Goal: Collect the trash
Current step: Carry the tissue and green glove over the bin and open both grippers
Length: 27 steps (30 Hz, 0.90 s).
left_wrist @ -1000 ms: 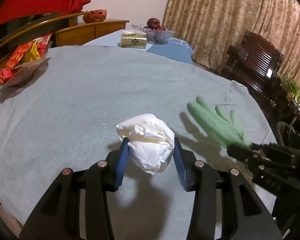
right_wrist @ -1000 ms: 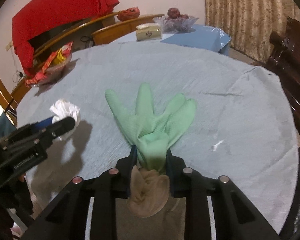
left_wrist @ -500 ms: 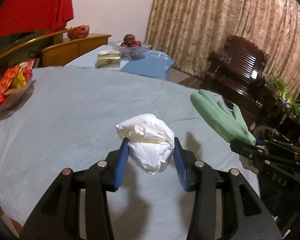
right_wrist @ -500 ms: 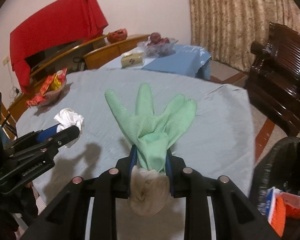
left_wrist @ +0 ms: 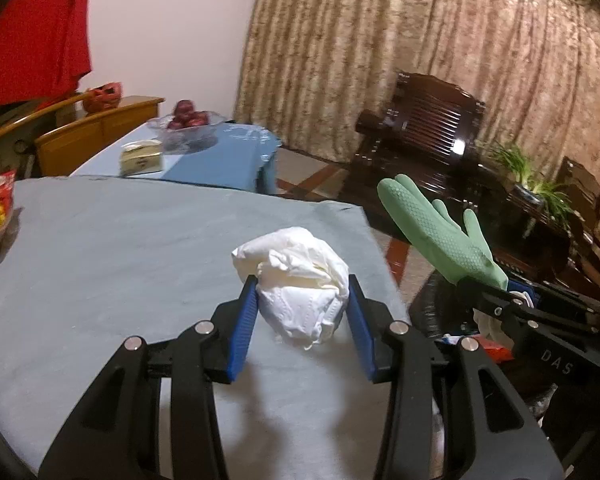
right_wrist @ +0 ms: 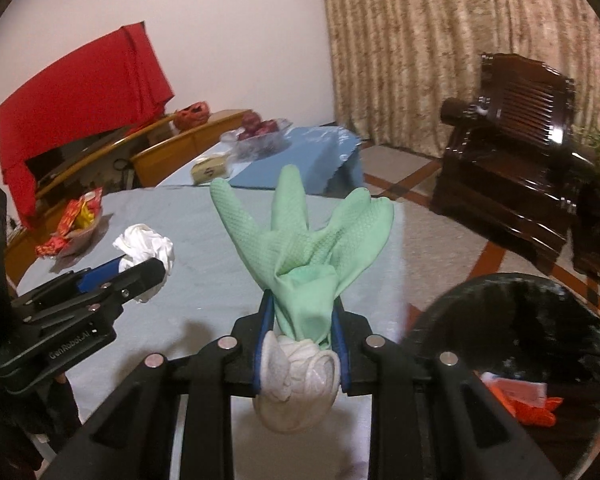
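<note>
My left gripper (left_wrist: 302, 300) is shut on a crumpled white tissue wad (left_wrist: 296, 276) and holds it above the grey-clothed table (left_wrist: 100, 248) near its right edge. My right gripper (right_wrist: 300, 320) is shut on a green rubber glove (right_wrist: 304, 240) with a whitish cuff hanging below. The glove also shows in the left wrist view (left_wrist: 436, 236), to the right of the tissue. The tissue and left gripper show in the right wrist view (right_wrist: 146, 246). A black-lined trash bin (right_wrist: 512, 340) with some orange and white litter stands on the floor, right of the table.
A bowl of red snack packets (right_wrist: 74, 220) sits on the table's far left. A blue side table (left_wrist: 204, 160) holds a fruit bowl (left_wrist: 186, 122) and a tissue box (left_wrist: 142, 158). A dark wooden armchair (right_wrist: 512, 168) and curtains stand behind.
Both grippers, still holding their items, have lifted and swung right, away from the table's middle towards its right edge. The trash bin has come into view.
</note>
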{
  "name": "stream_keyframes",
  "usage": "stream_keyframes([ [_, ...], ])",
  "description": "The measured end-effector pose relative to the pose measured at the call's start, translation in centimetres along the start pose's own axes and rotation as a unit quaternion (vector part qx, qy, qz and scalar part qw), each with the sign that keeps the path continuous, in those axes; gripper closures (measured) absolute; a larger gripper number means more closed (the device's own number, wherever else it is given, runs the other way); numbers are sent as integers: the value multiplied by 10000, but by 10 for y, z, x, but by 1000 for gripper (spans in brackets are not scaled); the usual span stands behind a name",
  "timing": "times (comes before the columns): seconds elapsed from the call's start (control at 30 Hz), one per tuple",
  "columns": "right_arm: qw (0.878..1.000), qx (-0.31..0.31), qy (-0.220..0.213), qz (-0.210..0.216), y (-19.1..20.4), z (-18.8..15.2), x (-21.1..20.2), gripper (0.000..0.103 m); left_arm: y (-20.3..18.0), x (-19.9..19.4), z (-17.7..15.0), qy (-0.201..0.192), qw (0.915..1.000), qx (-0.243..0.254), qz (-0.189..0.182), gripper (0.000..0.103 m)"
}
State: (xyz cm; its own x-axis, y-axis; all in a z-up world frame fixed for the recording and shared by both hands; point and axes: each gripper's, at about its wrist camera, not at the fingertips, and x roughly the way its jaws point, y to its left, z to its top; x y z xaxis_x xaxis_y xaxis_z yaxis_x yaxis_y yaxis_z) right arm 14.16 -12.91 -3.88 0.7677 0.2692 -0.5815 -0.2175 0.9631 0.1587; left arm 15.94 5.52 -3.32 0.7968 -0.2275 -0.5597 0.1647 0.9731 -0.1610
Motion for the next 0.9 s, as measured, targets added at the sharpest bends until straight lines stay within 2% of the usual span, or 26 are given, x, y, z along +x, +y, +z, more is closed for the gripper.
stream_keyframes([
  [0.47,9953,476,-254,-800,-96,-11,-54,77,-114,38,4,98,9947,631,-809,61],
  [0.9,9842,962,-63,-1484,-184,-42,-73,77,-198,92,-14,477,9837,992,-1421,61],
])
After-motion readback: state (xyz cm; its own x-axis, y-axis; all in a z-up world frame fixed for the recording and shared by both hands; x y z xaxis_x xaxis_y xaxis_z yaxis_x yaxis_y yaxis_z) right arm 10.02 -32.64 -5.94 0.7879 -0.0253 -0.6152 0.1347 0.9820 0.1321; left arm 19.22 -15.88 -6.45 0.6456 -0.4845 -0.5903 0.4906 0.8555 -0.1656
